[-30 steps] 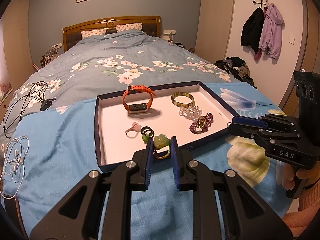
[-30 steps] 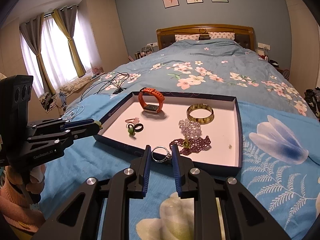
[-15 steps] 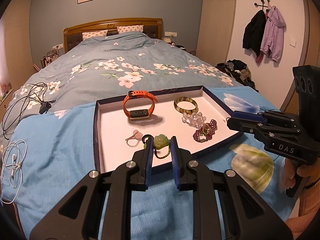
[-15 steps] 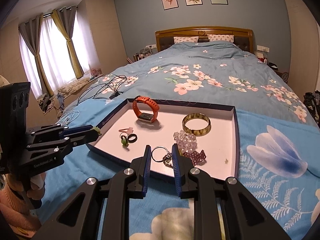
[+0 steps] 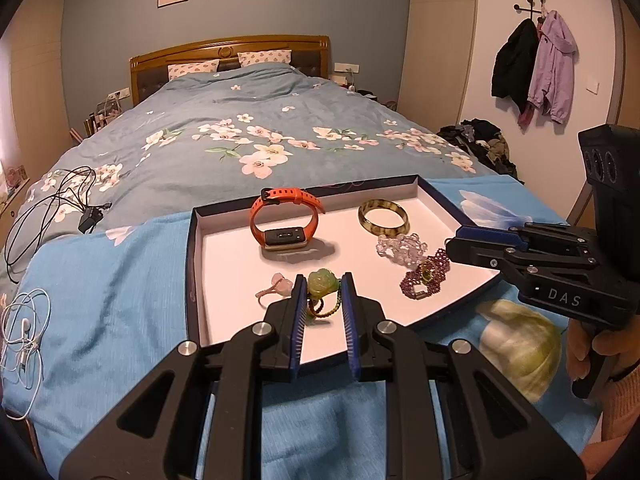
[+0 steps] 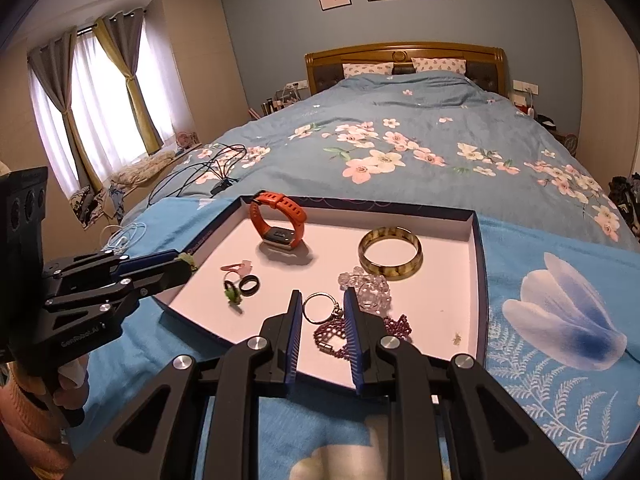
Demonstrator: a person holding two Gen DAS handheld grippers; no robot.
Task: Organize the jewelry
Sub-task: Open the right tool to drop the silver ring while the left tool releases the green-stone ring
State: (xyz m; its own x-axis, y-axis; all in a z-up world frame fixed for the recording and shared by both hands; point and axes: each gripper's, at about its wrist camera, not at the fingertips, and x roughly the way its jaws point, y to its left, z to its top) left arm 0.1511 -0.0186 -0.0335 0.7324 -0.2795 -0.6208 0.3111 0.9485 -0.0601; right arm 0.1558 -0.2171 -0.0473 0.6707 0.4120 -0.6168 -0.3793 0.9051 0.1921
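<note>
Both tools have advanced over the last second. We are now holding the left gripper (image 5: pixel 322 280) above the floor of the shallow white tray with the dark blue rim (image 5: pixel 192 264), where it was previously at the near rim. Its two fingers are clamped on the carved green flower pendant with a beaded cord (image 5: pixel 320 284); the right wrist view confirms the green piece pinched at the tip.

We are carrying the right gripper (image 6: pixel 320 300) across the near rim as well. It is now hanging over the purple bead bracelet (image 6: pixel 332 334). Its fingers are closed to a narrow gap on the silver key ring with a small charm (image 6: pixel 335 312), which has travelled with them, so we judge it gripped.

The tray is lying on the light blue bed cover (image 5: pixel 112 280). Already inside it:

- the orange rubber watch band (image 5: pixel 280 216), standing upright at the back;
- the mottled amber bangle (image 5: pixel 383 216), lying flat;
- the clear crystal bead bracelet (image 5: pixel 400 246), touching the purple one;
- the pink ring (image 5: pixel 276 284), the black ring (image 6: pixel 249 283) and the small green ring (image 6: pixel 231 294), near the left gripper.

We judge that both pieces are now positioned for release. The right gripper is risking a tangle with the bracelets below.
</note>
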